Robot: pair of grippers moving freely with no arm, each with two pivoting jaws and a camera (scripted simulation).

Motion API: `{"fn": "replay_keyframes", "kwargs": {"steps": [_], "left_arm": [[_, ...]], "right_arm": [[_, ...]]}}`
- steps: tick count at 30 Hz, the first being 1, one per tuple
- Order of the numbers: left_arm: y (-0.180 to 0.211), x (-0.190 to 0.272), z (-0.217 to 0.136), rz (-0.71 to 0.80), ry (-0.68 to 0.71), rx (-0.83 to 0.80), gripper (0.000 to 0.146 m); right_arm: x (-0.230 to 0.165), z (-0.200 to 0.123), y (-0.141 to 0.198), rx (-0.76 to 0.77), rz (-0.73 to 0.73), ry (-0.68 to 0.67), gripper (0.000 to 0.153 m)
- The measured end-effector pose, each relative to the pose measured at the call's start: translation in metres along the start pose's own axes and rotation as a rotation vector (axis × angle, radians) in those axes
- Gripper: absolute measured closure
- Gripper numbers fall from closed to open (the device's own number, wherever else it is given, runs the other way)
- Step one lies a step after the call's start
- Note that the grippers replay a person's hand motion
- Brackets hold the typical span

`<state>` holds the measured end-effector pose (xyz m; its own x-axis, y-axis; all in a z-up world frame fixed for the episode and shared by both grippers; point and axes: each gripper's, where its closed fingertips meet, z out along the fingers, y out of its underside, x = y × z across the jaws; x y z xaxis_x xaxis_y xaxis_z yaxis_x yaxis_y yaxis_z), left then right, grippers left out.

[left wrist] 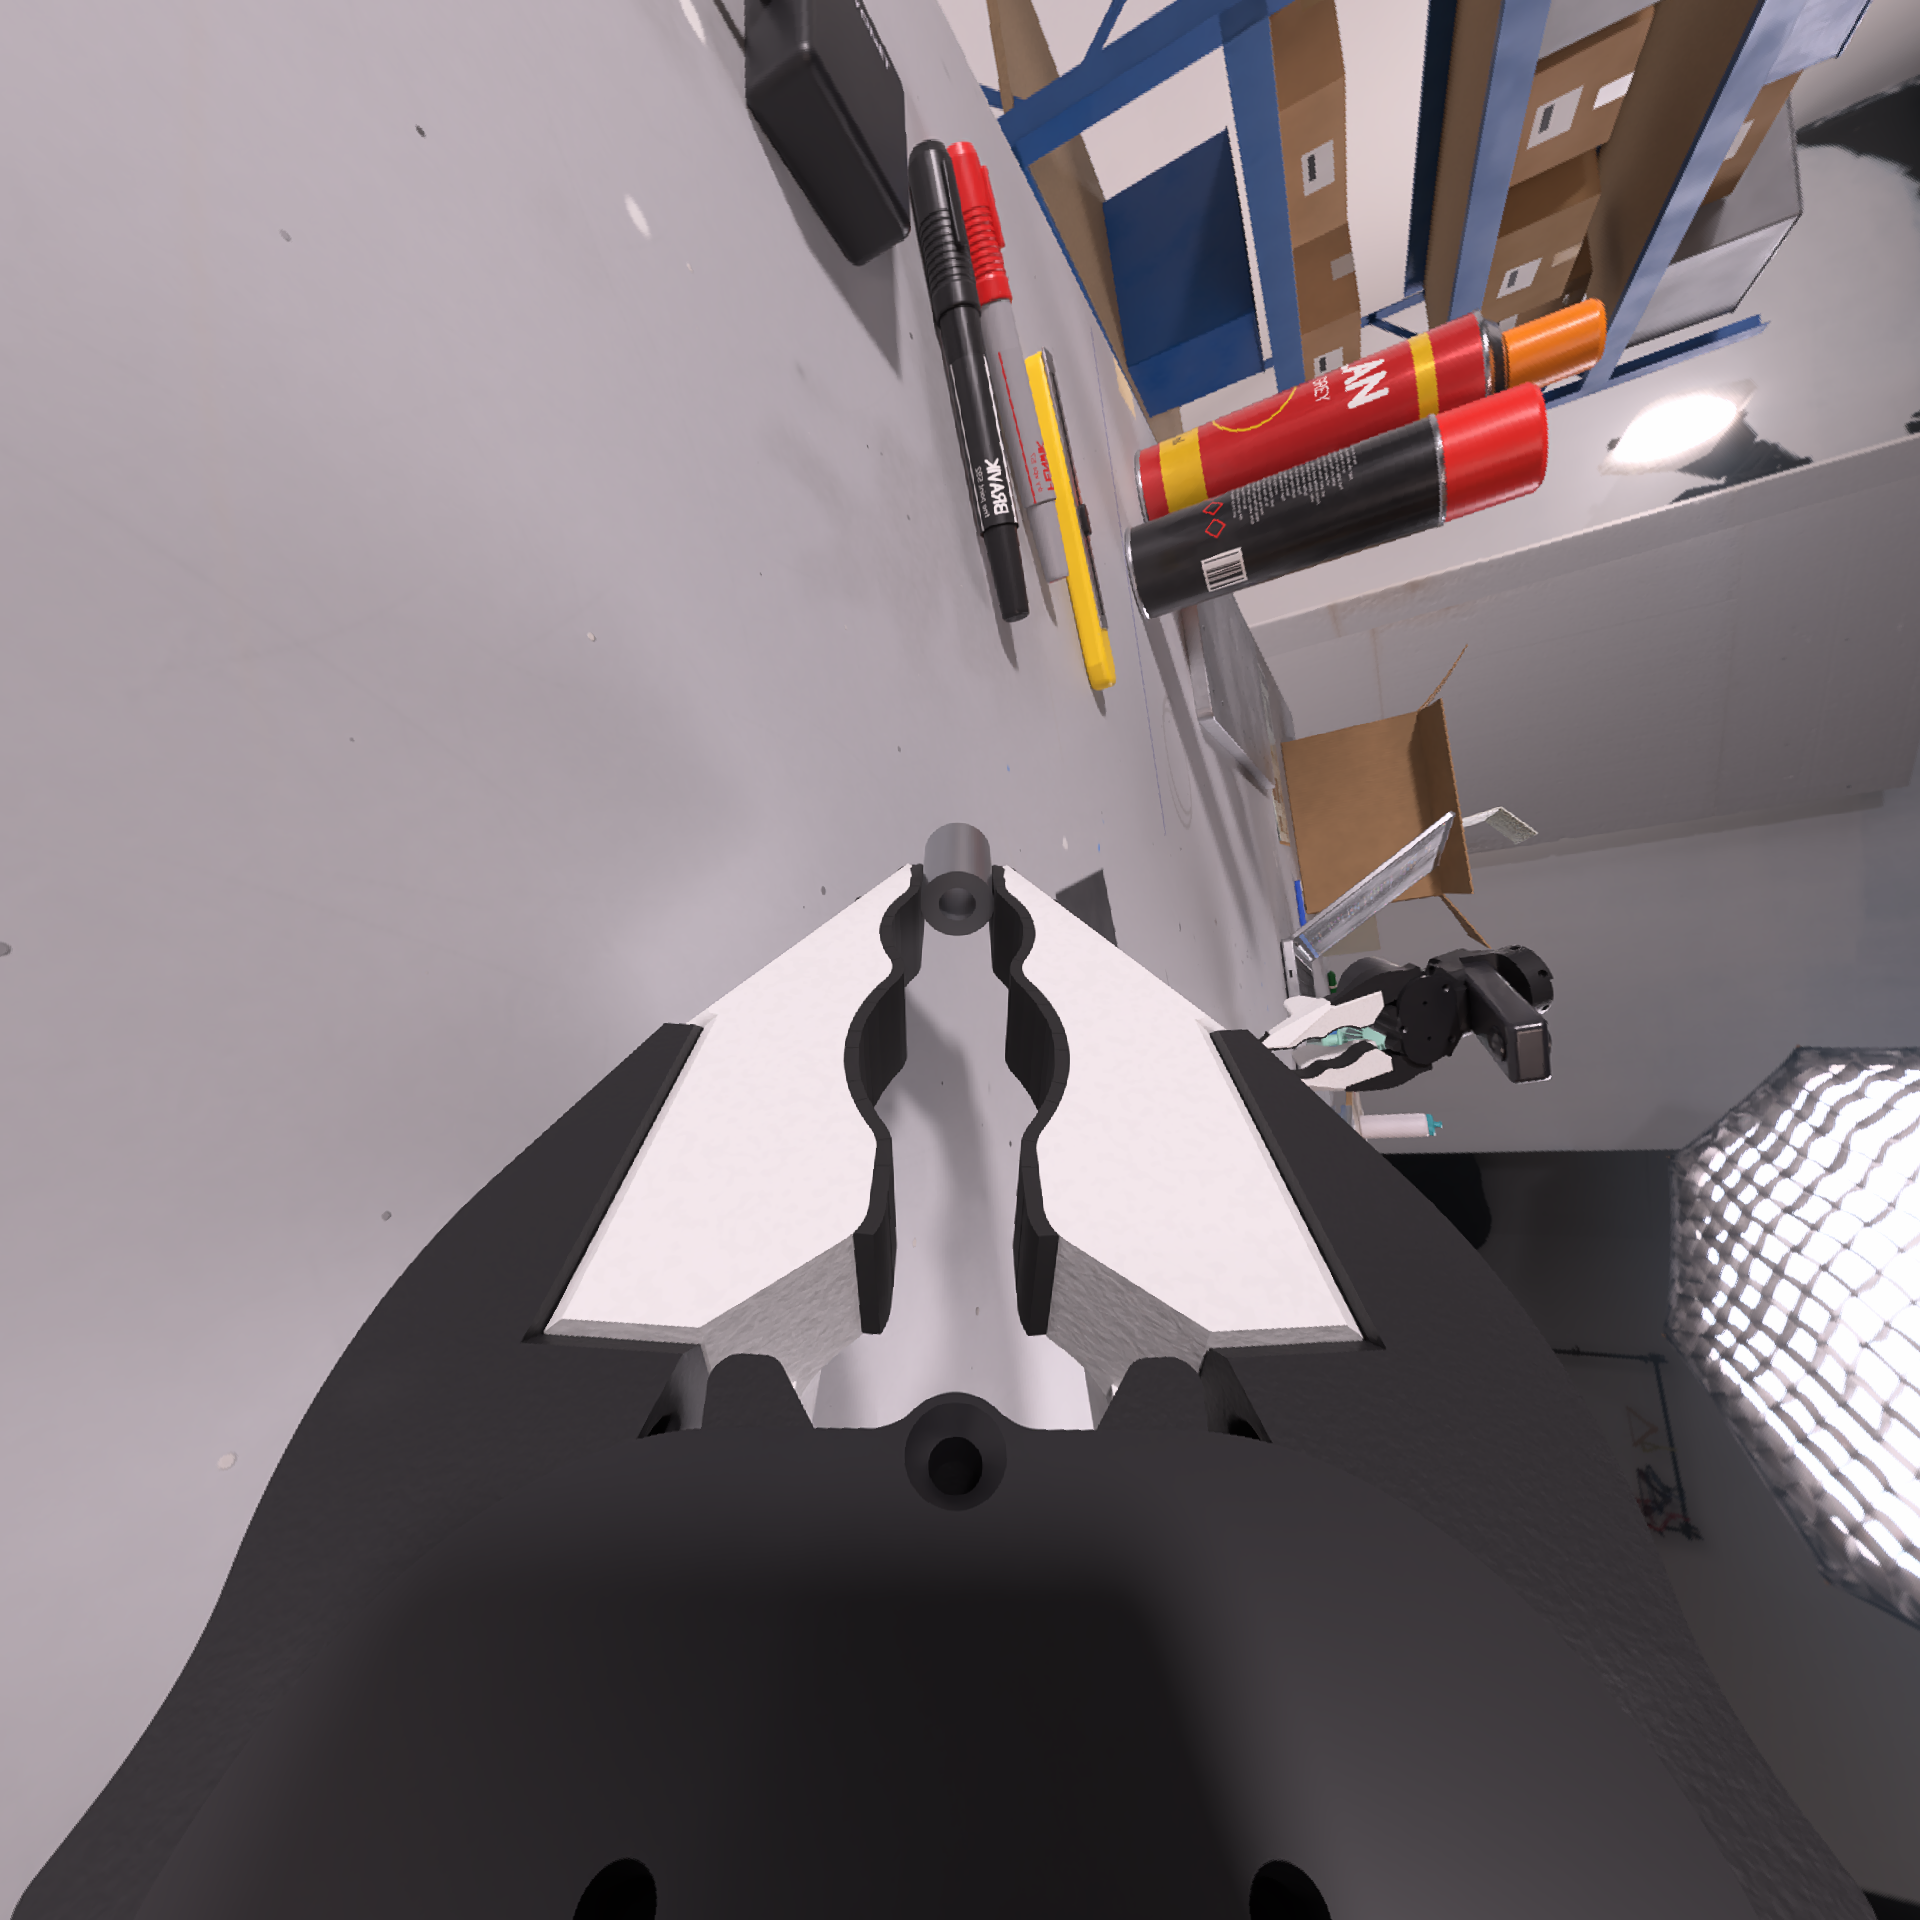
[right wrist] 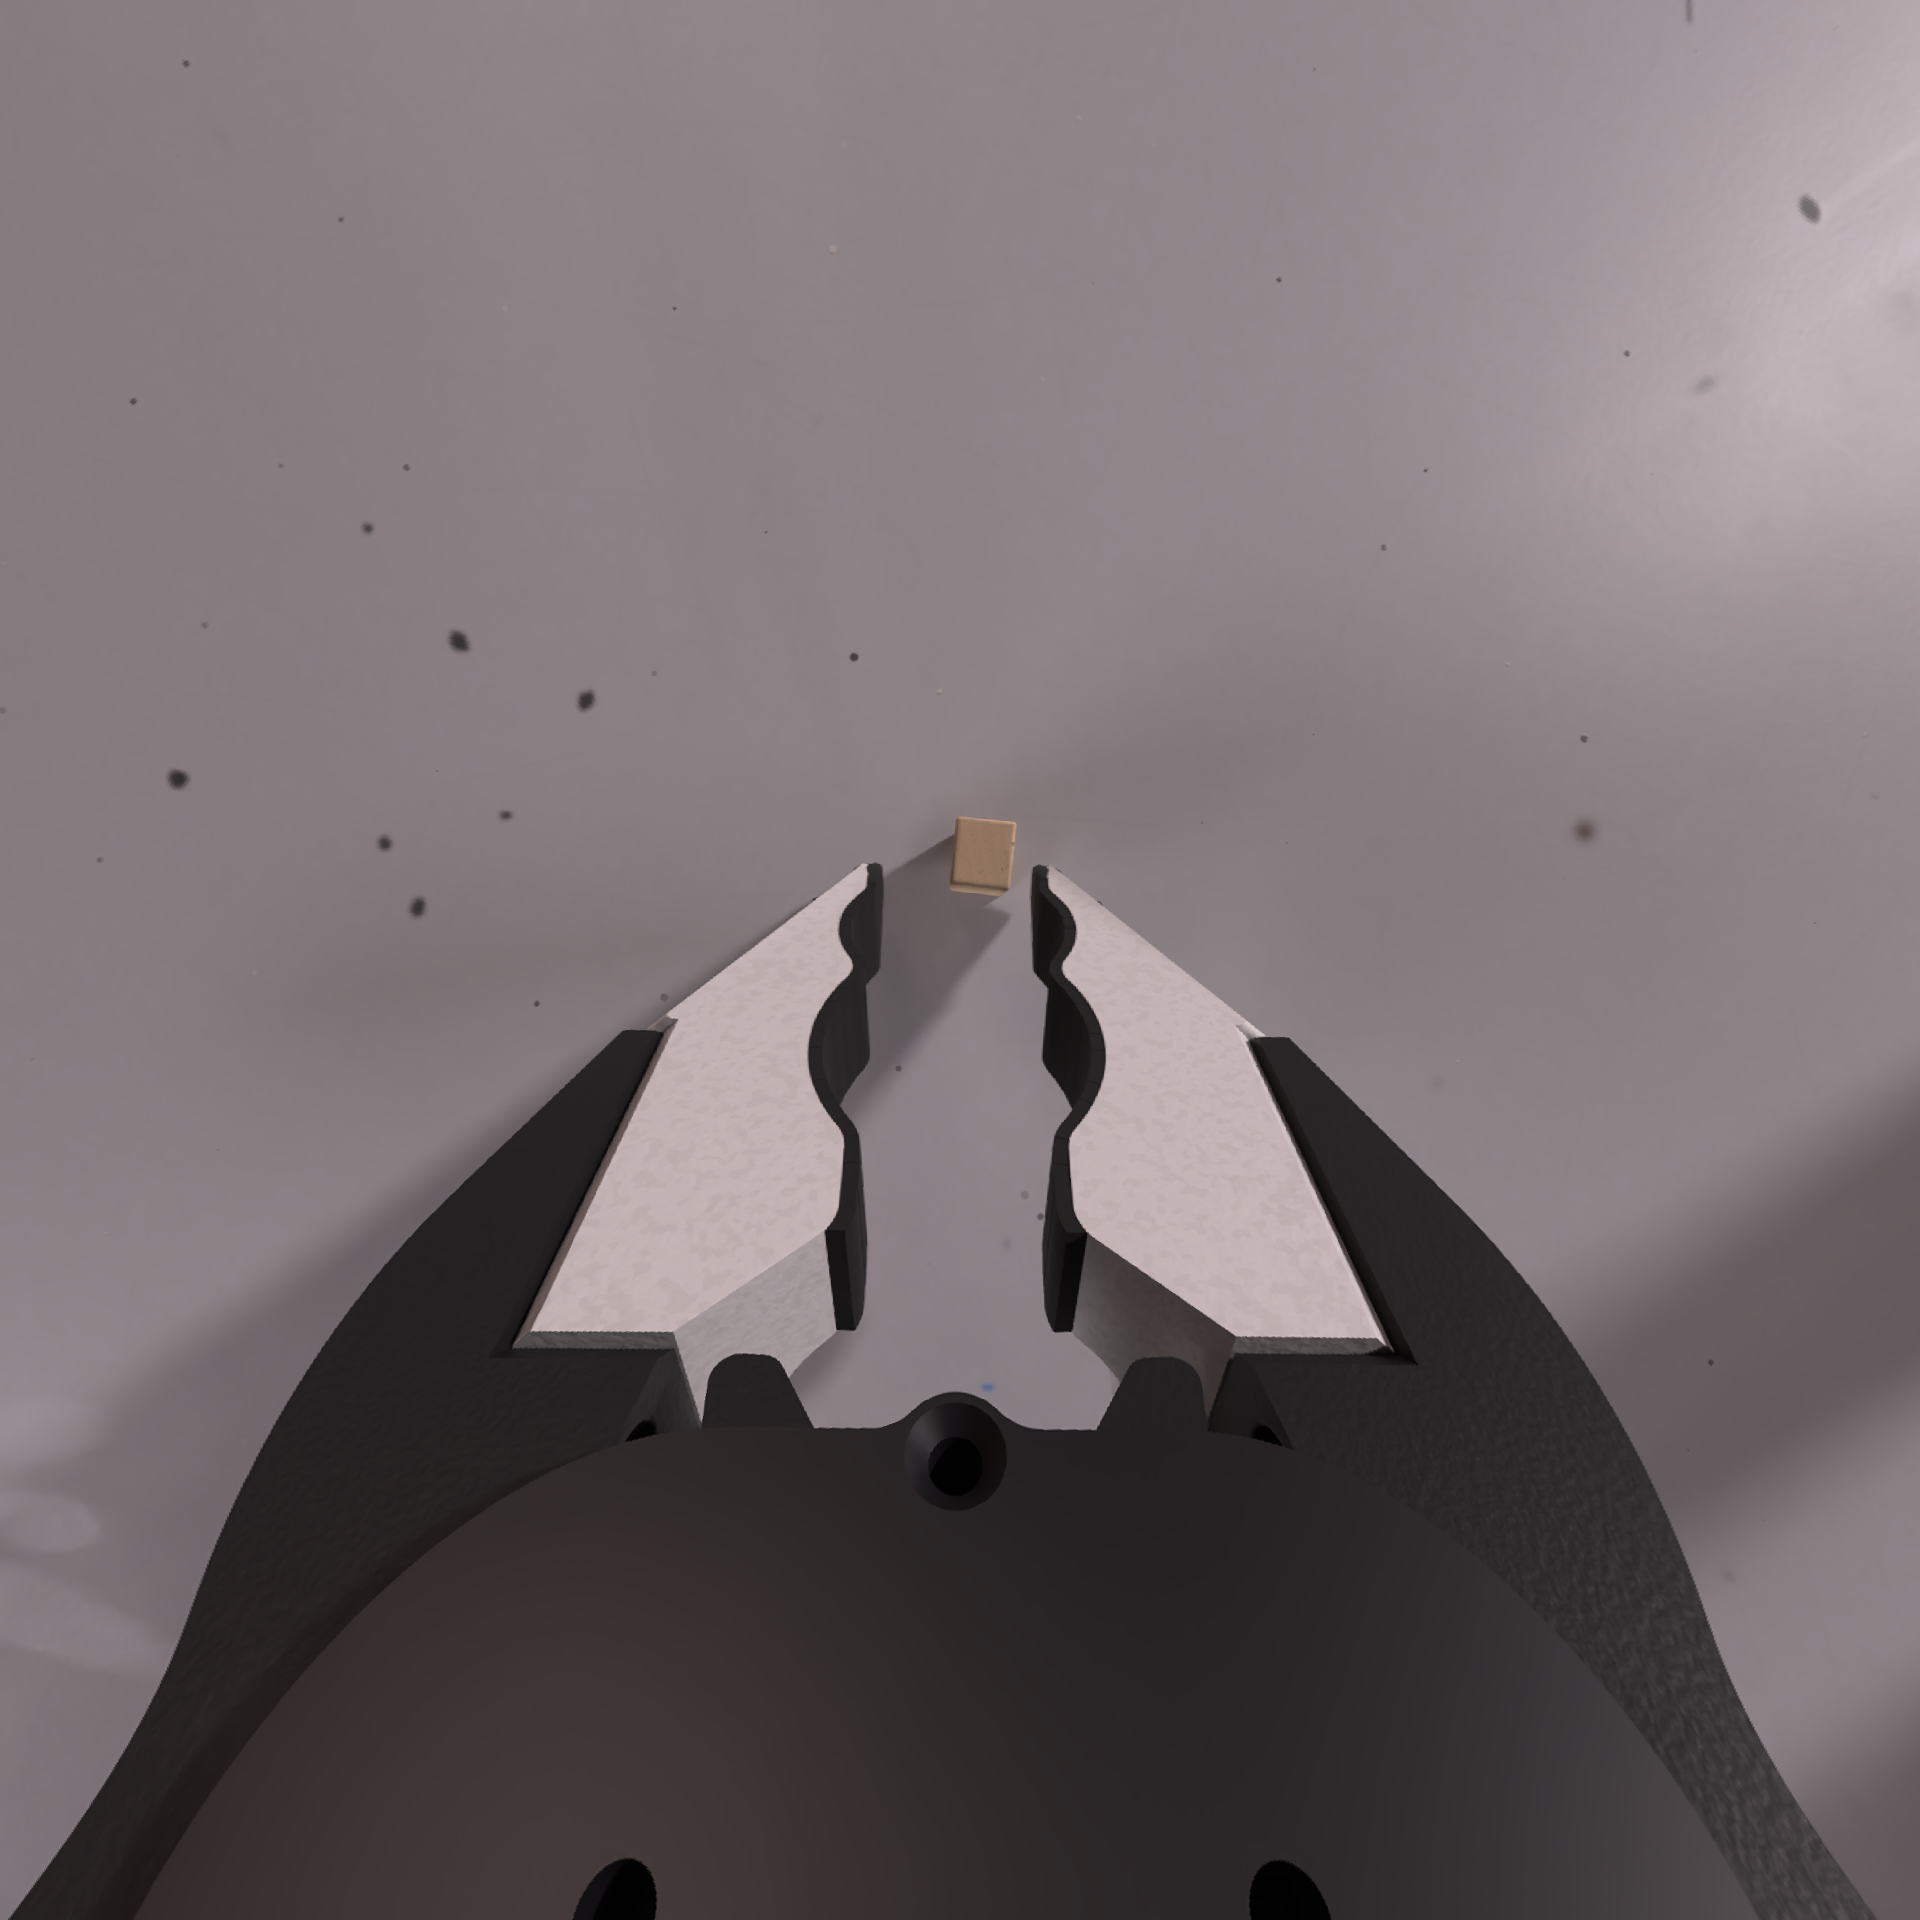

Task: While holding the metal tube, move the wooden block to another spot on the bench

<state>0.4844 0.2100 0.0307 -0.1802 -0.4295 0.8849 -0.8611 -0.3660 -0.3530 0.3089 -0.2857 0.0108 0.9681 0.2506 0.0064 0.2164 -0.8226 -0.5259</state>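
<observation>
In the left wrist view my left gripper (left wrist: 957, 894) is shut on a short grey metal tube (left wrist: 957, 896), pinched between the fingertips with its open end toward the camera, above the grey bench (left wrist: 416, 623). In the right wrist view my right gripper (right wrist: 956, 883) is open and empty, pointing down at the bench (right wrist: 935, 416). A small tan wooden block (right wrist: 982, 854) lies on the bench just beyond the fingertips, between them and slightly right of centre, touching neither. The right gripper (left wrist: 1351, 1034) also shows far off in the left wrist view.
In the left wrist view a black marker (left wrist: 966, 384), a red-capped marker (left wrist: 1003, 343) and a yellow utility knife (left wrist: 1070, 520) lie along the bench edge, with a black box (left wrist: 831, 125) beyond them. Two spray cans (left wrist: 1340, 468) stand nearby. A cardboard box (left wrist: 1371, 800) and shelving are behind.
</observation>
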Motion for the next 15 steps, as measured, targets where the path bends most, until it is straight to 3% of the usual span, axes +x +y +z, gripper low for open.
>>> {"fn": "replay_keyframes", "kwargs": {"steps": [6,15], "left_arm": [[0.001,0.000,0.000,0.004,-0.001,-0.001,0.135],[0.003,0.003,0.001,0.025,0.008,-0.016,0.135]], "right_arm": [[0.003,0.000,0.000,0.009,0.010,0.008,0.142],[0.010,-0.027,-0.013,0.026,0.057,0.080,0.142]]}}
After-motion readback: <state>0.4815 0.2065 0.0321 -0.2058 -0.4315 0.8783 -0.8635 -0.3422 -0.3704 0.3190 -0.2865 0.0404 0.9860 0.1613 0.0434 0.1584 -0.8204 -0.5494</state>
